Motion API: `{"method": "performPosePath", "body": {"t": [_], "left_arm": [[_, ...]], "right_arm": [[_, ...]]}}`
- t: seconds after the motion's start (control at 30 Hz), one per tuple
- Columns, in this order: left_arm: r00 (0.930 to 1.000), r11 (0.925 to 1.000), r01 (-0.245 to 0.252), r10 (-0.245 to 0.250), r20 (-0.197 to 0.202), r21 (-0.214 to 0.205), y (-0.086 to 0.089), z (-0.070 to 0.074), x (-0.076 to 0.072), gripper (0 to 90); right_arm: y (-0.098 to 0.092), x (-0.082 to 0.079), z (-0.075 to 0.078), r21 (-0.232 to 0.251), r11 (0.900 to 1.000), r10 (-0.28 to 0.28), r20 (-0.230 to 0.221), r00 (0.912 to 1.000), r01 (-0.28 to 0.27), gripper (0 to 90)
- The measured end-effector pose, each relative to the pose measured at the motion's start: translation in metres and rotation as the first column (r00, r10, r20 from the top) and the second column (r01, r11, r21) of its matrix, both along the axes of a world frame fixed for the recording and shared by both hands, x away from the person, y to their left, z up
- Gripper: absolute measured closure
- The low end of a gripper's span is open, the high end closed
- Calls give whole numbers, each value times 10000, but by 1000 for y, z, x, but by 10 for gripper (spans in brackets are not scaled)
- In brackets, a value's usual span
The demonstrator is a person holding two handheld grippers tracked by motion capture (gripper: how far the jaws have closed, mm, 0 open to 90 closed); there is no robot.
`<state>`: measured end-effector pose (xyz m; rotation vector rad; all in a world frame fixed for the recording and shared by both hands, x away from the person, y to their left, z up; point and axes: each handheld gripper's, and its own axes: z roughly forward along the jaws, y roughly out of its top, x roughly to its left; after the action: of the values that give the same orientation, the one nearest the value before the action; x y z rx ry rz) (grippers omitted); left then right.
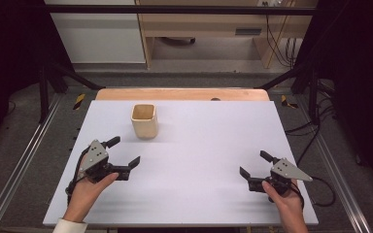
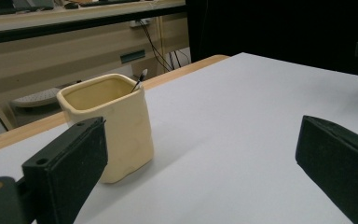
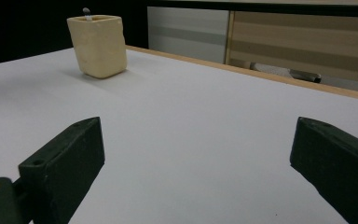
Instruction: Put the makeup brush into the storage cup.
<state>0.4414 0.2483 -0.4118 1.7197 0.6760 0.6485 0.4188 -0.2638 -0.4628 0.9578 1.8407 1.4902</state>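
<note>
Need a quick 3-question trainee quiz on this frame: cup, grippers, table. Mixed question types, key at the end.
1. True or false: the left gripper is shut on the cream cup.
2. Multiple choice: which gripper is nearer the cup? A) left gripper B) right gripper C) both equally near
3. Fill in: in the left gripper view, a thin stick with a dark tip stands ____ the cup.

Key
1. False: both grippers are open and apart from the cup, over the white table.
2. A: in the high view the cup stands just beyond the left gripper; the right gripper is across the table.
3. inside, leaning on the rim.
</note>
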Motion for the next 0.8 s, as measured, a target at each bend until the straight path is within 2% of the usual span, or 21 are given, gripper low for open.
{"method": "performPosePath", "body": {"t": [0.8], "left_arm": [[9983,9982,-573,572,-56,-173,35,-11,-8,15]], "right_arm": [[1,0,0,16,10000,-2,-34,10000,2,34]]}}
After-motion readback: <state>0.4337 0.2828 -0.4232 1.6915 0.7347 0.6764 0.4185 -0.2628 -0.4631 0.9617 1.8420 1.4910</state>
